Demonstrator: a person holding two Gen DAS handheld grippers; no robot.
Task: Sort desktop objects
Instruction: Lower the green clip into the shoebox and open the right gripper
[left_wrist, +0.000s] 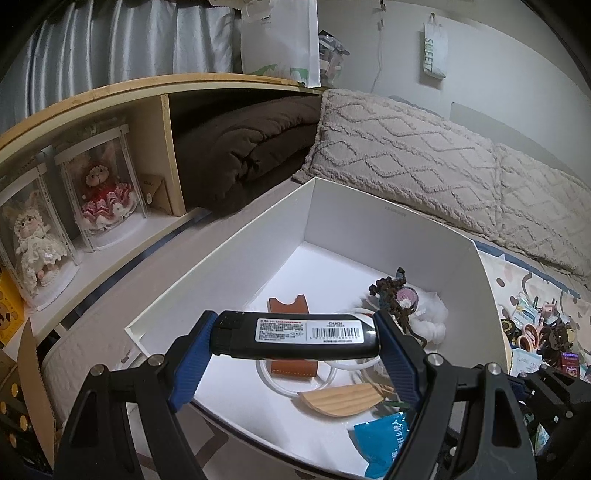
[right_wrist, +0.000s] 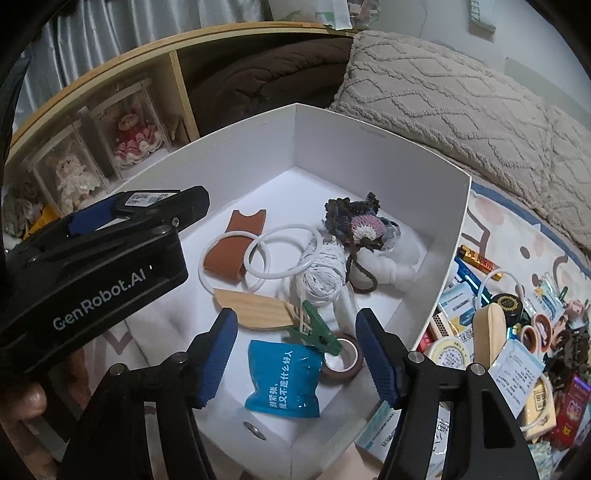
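My left gripper (left_wrist: 295, 345) is shut on a black lighter-shaped stick with a barcode label (left_wrist: 295, 338), which it holds crosswise above the near left part of a white cardboard box (left_wrist: 221, 266). The right wrist view shows the same stick (right_wrist: 162, 201) over the box's left wall. My right gripper (right_wrist: 295, 328) hangs open over the near end of the box (right_wrist: 454, 229), and its pads touch nothing. Below it lie a green clip (right_wrist: 317, 328), a blue packet (right_wrist: 282, 380) and a tape roll (right_wrist: 341, 363).
Also in the box are white rings (right_wrist: 280, 254), a brown leather sleeve (right_wrist: 240, 243), a wooden piece (right_wrist: 255, 308), a yarn ball (right_wrist: 321, 280) and a crocheted pouch (right_wrist: 358, 218). A heap of small items (right_wrist: 517, 350) lies right of it. Pillows (left_wrist: 406, 158) and a shelf with dolls (left_wrist: 99, 199) stand behind.
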